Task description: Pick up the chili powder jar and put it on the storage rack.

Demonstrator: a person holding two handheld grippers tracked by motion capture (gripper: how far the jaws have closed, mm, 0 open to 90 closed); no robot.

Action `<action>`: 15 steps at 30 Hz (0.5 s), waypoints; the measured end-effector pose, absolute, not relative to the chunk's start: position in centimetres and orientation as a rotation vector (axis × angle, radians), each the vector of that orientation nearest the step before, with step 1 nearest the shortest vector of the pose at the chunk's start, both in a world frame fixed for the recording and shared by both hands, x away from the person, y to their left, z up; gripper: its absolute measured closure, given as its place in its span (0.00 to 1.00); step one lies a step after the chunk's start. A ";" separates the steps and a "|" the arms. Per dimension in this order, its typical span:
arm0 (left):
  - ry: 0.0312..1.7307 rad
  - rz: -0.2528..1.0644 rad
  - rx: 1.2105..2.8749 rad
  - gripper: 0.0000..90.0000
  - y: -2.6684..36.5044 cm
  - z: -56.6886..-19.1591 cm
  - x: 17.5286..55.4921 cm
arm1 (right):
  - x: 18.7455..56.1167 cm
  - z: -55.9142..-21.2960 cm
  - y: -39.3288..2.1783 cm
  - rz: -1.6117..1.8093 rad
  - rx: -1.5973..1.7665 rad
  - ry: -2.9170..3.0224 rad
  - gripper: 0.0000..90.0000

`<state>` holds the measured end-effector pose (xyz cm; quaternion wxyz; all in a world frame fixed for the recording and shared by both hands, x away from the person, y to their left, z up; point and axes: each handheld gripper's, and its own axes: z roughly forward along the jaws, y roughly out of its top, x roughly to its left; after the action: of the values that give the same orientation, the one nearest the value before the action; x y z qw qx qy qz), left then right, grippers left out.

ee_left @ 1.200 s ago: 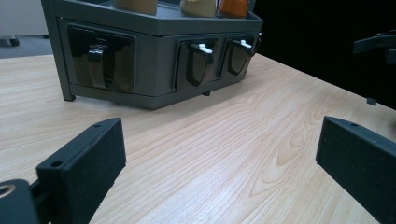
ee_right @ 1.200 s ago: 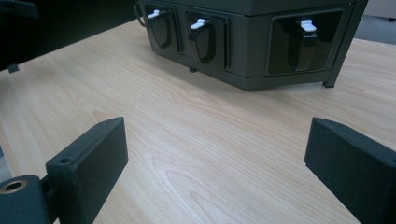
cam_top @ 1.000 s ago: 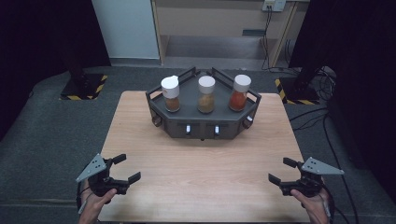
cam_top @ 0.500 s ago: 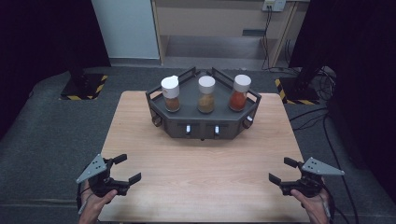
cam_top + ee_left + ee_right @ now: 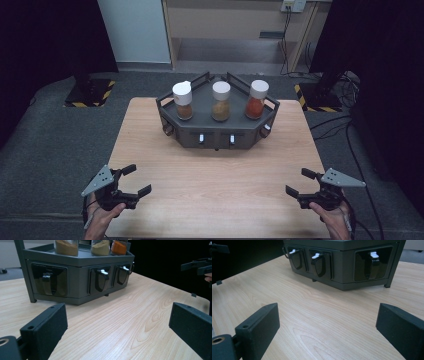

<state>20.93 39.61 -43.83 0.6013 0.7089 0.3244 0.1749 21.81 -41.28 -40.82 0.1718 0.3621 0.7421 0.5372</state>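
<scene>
Nothing moved; rack (image 5: 218, 131) long axis crosswise, drawers facing person; both grippers' fingers spread.

Two black two-jaw grippers were noted, the left gripper (image 5: 134, 180) and right gripper (image 5: 300, 182), each topped by a grey three-cornered plate. The jaws were flat, matte black blocks, a small round hole seen near each base. Bare forearms were seen; no sleeves.

The high view looks forward and down from above the person's side, taking in the whole counter (image 5: 215, 170). Each gripper view sits low, near the counter top, and faces the dark rack (image 5: 217, 120) from its own corner; all three views share the rack's front.
</scene>
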 end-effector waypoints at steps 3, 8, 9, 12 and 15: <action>0.744 0.404 1.646 0.01 39.5 -43.8 21.0 | 21.8 -40.9 -41.3 1.535 1.027 2.101 0.06; 0.745 0.403 1.644 0.00 39.5 -43.8 21.0 | 21.8 -41.0 -41.2 1.533 1.022 2.102 0.06; 0.746 0.403 1.643 0.00 39.5 -43.8 21.0 | 21.8 -41.0 -41.3 1.538 1.023 2.101 0.06; 0.746 0.403 1.643 0.00 39.5 -43.8 21.0 | 21.8 -41.0 -41.3 1.538 1.022 2.102 0.06; 0.745 0.402 1.645 0.00 39.5 -43.8 21.0 | 21.8 -41.0 -41.3 1.536 1.023 2.105 0.06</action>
<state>21.00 39.52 -43.82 0.6020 0.7100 0.3215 0.1736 21.84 -41.31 -41.02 0.1700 0.3602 0.7409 0.5407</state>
